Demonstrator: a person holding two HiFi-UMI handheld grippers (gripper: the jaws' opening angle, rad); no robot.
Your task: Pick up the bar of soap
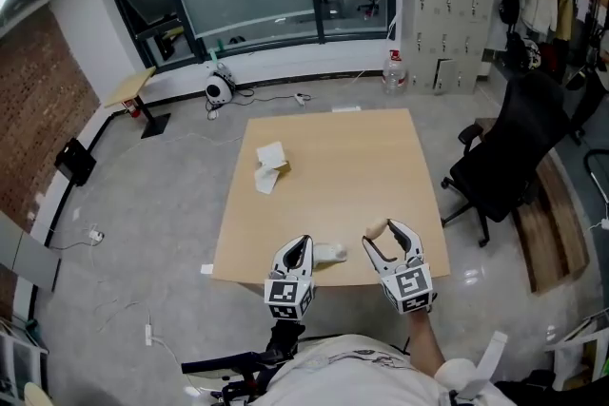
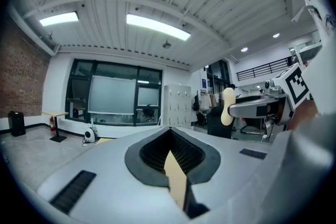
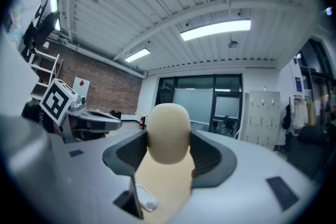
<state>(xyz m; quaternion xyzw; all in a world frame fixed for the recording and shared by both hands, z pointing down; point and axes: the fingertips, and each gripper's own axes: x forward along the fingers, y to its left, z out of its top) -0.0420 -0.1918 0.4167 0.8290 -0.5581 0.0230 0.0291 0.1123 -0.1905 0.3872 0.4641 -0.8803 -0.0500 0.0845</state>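
R gripper (image 1: 388, 238) clamped on bar of soap (image 3: 168, 132), held just over table's (image 1: 324, 157) near edge. Long axis approx. upright, rounded end up. L gripper (image 1: 297, 247) pressed together, tips just beside small white item (image 1: 330, 252). B&w square markers on cubes (image 1: 410, 285); no legible words.

From the head view I see only one pale end of the bar of soap (image 1: 377, 229) — the rest is hidden inside the right gripper (image 1: 385, 234). The white thing (image 1: 331, 253) beside the left gripper (image 1: 298, 248) is partly covered — I cannot identify it.
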